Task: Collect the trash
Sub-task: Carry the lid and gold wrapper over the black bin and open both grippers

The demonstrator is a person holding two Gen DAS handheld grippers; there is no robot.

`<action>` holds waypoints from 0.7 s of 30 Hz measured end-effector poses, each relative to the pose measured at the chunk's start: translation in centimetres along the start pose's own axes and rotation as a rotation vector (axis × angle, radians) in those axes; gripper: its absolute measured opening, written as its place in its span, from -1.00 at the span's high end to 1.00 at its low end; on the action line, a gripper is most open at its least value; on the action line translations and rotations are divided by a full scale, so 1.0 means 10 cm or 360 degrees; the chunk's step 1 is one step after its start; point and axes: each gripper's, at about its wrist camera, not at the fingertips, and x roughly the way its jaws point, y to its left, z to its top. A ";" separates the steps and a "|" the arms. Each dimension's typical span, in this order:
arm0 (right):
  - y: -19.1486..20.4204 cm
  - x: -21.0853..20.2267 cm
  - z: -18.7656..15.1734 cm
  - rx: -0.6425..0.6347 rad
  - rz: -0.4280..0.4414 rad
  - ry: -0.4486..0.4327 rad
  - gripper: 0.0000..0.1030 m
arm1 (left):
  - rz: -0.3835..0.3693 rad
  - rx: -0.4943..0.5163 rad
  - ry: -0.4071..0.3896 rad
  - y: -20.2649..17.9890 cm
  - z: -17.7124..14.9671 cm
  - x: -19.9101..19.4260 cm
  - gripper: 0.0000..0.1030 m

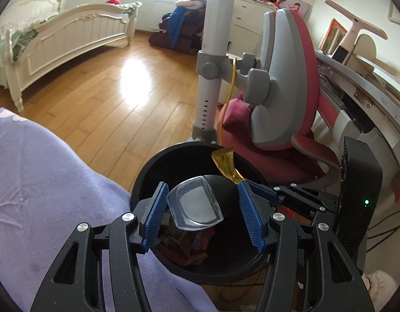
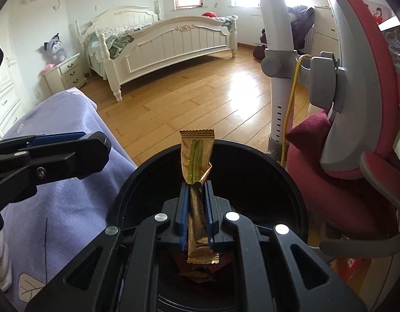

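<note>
1. Biggest thing in the room: white carved-wood bed (image 2: pixel 158 41) w/ greenish bedding, on a honey-coloured plank floor (image 1: pixel 101 98). White nightstand (image 2: pixel 67 74) next to it w/ a purple-and-white plush (image 2: pixel 54 48) on top.
2. Lavender blanket w/ leaf pattern (image 1: pixel 44 176) fills the left side of both views, right up against the bin.
3. Pink-and-grey kids' desk chair (image 1: pixel 285 98) on the right, dark red cushion (image 2: pixel 313 130) on its seat. White post (image 1: pixel 213 52) beside it has a yellow warning sticker near the top; text on it is too small to read. Yellow cord (image 2: pixel 291 104) hangs down along the post.
4. Round black plastic trash bin (image 1: pixel 158 166) sits between blanket and chair, some red/orange wrappers already at the bottom.
5. Left gripper (image 1: pixel 202 215), black w/ blue ribbed pads, is over the bin. A clear plastic tray-shaped lid (image 1: pixel 194 205) sits between its fingers; it touches the left pad, but can't tell if the right pad reaches it, so grip unclear.
6. Right gripper (image 2: pixel 196 208) has its fingers clamped tight on a gold foil snack wrapper w/ a green stripe (image 2: pixel 197 156), held upright over the bin's mouth. No readable print on the wrapper.
</note>
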 end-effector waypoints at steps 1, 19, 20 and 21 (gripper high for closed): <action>-0.01 0.01 -0.02 0.0004 -0.0004 0.0005 0.75 | 0.0001 0.0001 0.0008 -0.01 0.00 0.01 -0.09; -0.17 0.04 -0.23 0.0076 -0.0017 0.0088 0.70 | -0.0007 0.0051 0.0129 -0.15 0.04 0.24 -0.09; -0.18 0.04 -0.23 0.0081 -0.0015 0.0090 0.70 | -0.0015 0.0047 0.0128 -0.15 0.05 0.24 -0.09; -0.18 0.04 -0.23 0.0086 -0.0012 0.0092 0.70 | -0.0015 0.0047 0.0130 -0.15 0.05 0.25 -0.09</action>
